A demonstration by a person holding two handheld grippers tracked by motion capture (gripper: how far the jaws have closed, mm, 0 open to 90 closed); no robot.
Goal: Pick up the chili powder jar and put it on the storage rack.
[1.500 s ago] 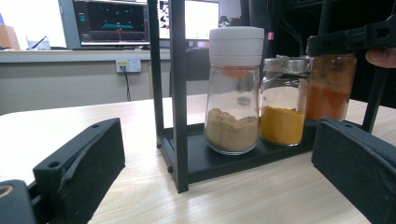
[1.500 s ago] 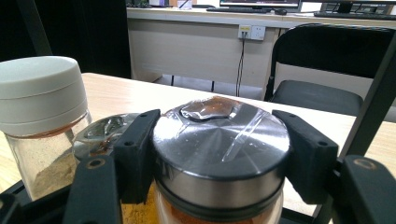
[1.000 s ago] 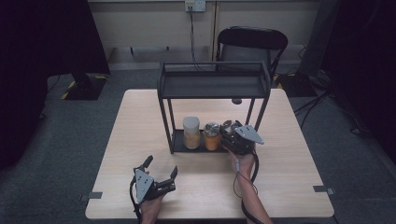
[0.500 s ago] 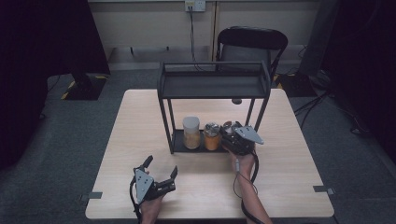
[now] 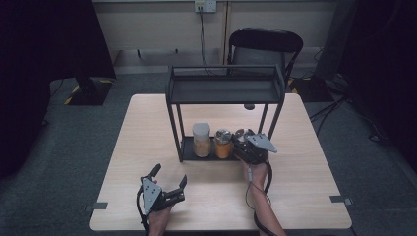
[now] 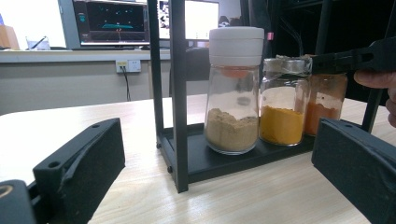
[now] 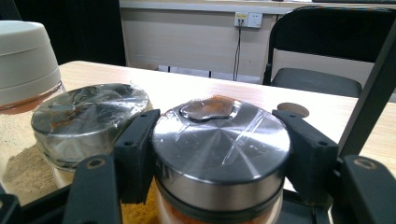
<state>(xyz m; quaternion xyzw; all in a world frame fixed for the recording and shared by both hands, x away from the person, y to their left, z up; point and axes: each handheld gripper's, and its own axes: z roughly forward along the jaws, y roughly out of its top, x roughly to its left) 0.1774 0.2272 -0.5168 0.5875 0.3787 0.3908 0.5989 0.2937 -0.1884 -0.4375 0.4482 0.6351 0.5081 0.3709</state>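
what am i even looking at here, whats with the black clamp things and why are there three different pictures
There is no robot here. A person sits at a wooden table and holds a hand tool in each hand; each tool ends in two black jaws that squeeze together.

The high view looks down from above the person. The other two pictures come from small cameras riding on the tools, looking along their jaws.

On the table stands a black two-level rack. Its bottom shelf holds three spice jars: a white-capped jar of tan powder, a middle jar of yellow powder, and an orange-powder jar with a metal lid.

The right gripper is shut on that orange-powder jar, jaws pressing either side of the lid. The left gripper rests open near the table's front edge, holding nothing.
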